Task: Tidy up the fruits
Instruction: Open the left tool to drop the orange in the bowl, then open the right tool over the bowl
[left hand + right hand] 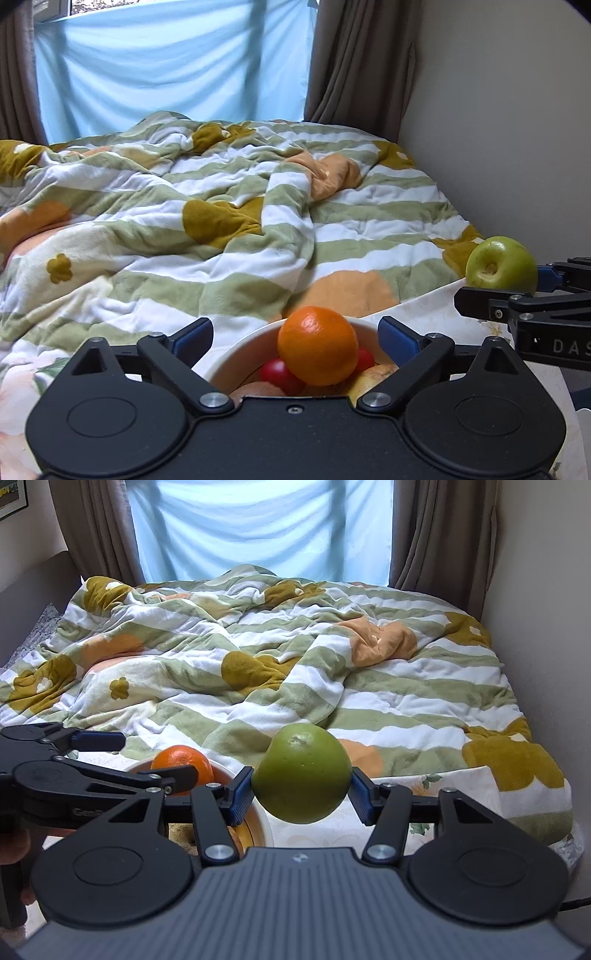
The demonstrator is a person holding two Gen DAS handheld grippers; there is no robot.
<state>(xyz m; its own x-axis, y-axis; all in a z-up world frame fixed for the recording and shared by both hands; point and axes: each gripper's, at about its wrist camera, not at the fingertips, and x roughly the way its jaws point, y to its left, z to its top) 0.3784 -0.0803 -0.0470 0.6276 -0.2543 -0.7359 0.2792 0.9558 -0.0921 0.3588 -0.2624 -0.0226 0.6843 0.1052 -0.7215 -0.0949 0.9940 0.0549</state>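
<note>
The left gripper has its fingers spread apart around the orange atop the bowl, while the right gripper has its fingers clamped on a green apple.

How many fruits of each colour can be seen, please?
Orange: 1 (orange on top in the bowl)
Green: 1 (apple in the right gripper)
Red: 2 (small fruits)
Yellowish: 1, partly hidden
Total: 5
</note>
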